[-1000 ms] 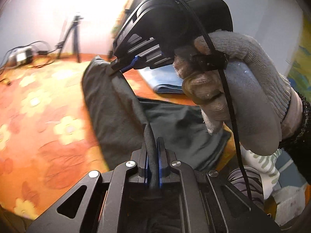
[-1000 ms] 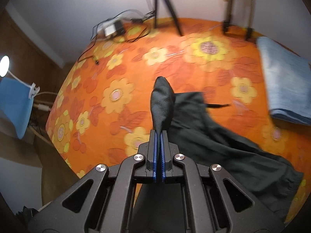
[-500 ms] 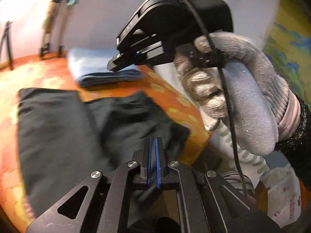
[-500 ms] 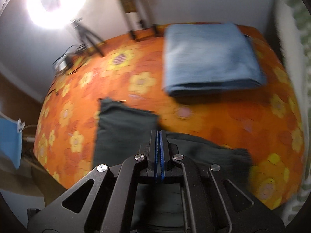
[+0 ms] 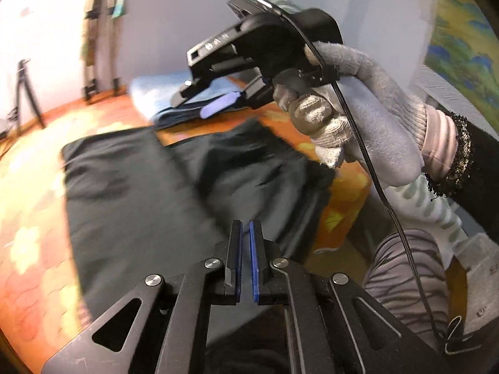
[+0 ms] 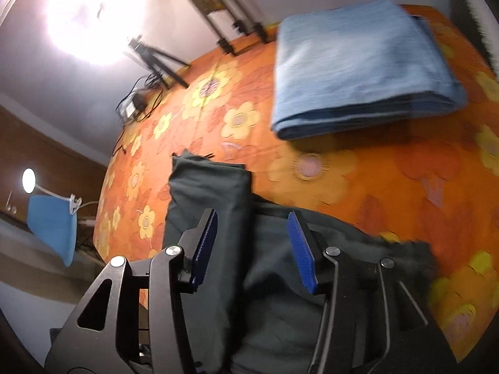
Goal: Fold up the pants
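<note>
Dark pants [image 6: 218,243] lie half folded near the blue towel [image 6: 358,71]; the right claw [image 6: 252,246] has just been opening, empty, the left claw [image 5: 245,258] pinched together, so the loose fold could flop open.

The pants [image 6: 212,193] are dark matt woven cloth, soft and creased, with no sheen. Beneath them the bedspread [image 6: 389,168] is a printed cloth, orange with yellow flowers, flat and matt. Near its far edge the folded towel [image 6: 358,71] looks like a thicker, slightly napped blue fabric. The right gripper [image 6: 252,246] has matt black plastic arms with shiny metal bolt heads, and its pads [image 6: 301,249] are blue ribbed rubber. The left gripper [image 5: 245,255] is of the same black plastic, with smooth blue pads. The right hand [image 5: 358,124] wears a grey knitted glove, coarse and fuzzy, with a smoother coated palm. A glossy black cable [image 5: 374,180] runs over it.
</note>
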Action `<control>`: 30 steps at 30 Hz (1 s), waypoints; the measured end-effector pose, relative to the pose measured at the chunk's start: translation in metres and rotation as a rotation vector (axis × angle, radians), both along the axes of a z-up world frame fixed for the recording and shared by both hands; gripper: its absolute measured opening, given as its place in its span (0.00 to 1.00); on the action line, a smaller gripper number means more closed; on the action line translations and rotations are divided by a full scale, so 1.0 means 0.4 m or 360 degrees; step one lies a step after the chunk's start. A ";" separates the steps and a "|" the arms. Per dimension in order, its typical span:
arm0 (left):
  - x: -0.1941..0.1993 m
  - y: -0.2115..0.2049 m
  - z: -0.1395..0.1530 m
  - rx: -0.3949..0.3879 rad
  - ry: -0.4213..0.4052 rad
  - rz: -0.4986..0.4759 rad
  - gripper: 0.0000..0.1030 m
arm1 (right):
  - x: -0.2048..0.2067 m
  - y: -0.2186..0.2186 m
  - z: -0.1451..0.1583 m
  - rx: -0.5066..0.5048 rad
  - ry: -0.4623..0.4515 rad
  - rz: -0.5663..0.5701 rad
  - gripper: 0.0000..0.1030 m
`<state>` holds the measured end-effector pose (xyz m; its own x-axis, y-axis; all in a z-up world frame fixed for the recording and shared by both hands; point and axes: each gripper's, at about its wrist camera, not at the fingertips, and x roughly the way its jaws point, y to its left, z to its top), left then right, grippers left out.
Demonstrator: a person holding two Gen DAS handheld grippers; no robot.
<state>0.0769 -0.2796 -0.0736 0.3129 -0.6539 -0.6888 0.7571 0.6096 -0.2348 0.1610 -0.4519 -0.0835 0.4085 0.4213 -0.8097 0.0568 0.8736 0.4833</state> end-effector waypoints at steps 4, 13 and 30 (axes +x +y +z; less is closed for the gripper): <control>0.015 0.042 -0.026 0.0061 0.0044 0.0085 0.13 | 0.049 0.057 -0.062 0.0030 0.0068 0.0053 0.48; -0.057 0.007 -0.049 0.0122 0.0042 -0.0054 0.49 | 0.105 0.115 -0.130 0.0048 0.0126 0.0118 0.48; -0.073 0.000 -0.076 0.0125 -0.0038 -0.0150 0.10 | 0.124 0.151 -0.093 -0.0151 0.0102 0.0142 0.23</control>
